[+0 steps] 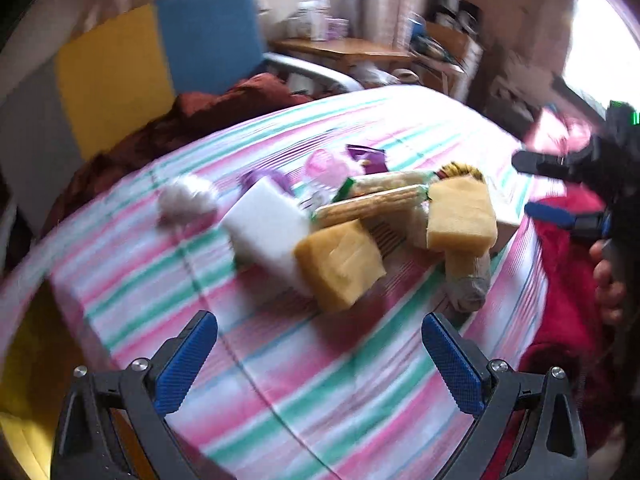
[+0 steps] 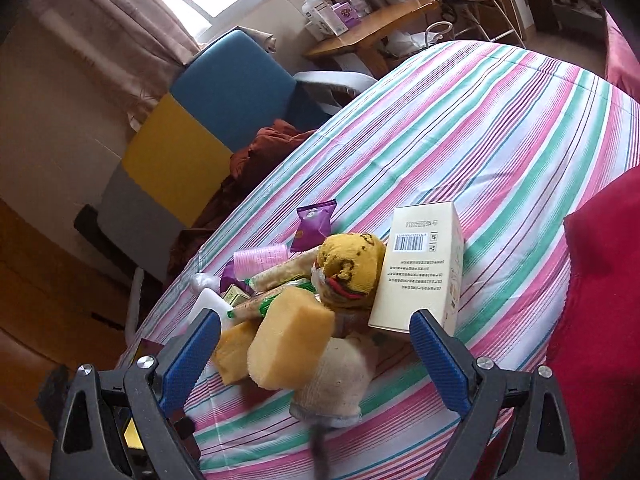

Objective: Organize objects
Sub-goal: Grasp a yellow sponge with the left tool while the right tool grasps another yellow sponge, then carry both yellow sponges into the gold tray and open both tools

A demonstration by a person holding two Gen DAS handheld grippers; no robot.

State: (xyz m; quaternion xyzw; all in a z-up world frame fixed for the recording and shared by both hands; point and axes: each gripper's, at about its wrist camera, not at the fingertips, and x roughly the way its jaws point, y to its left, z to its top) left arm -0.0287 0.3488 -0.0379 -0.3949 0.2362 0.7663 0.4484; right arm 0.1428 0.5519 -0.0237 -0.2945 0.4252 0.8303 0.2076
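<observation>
The right gripper [image 2: 316,354] is hanging wide open with nothing held; a yellow sponge [image 2: 290,338] and a beige sock [image 2: 340,380] are lying between its fingers, a cream box [image 2: 424,268] just beyond the right finger. The left gripper [image 1: 320,356] is also spread open and empty, another yellow sponge [image 1: 340,264] and a white block [image 1: 266,224] sitting ahead on the striped sheet [image 1: 280,392].
</observation>
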